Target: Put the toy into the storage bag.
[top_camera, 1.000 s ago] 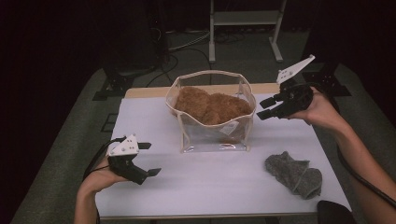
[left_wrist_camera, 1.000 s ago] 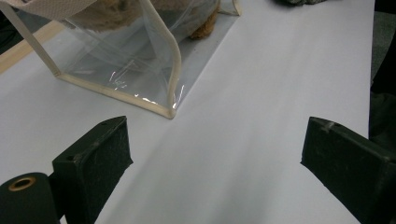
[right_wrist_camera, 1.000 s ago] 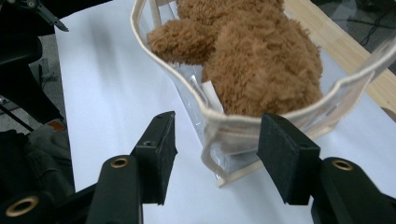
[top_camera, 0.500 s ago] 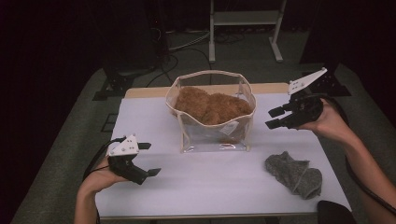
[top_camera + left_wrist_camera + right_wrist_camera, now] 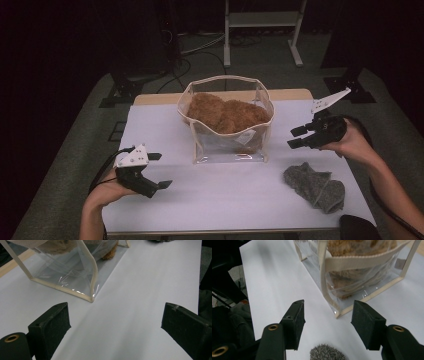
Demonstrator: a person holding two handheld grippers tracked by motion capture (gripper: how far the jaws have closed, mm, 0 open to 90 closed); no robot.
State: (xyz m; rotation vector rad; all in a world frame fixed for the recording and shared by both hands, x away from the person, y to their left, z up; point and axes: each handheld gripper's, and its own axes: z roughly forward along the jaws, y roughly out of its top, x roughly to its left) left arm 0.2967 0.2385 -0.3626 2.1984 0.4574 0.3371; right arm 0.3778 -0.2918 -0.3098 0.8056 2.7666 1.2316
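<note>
Desk (image 5: 165, 125) is covered in plain white, with a pale wood edge seen at the far side. Bag (image 5: 226, 146) is clear plastic, trimmed in cream. Plush inside (image 5: 225, 112) is rust-brown and fuzzy. Cloth (image 5: 315, 185) is heathered grey. Both grippers (image 5: 160, 170) (image 5: 296, 137) are black, topped with light-grey plates.

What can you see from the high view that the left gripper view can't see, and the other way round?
The high view alone takes in the right tongs, open over the table, the whole grey cloth and the bag's open top. The left gripper view alone gives a close look at the bag's bottom corner seam. Both share the white table, the clear bag of brown stuffing, and the open left tongs.
</note>
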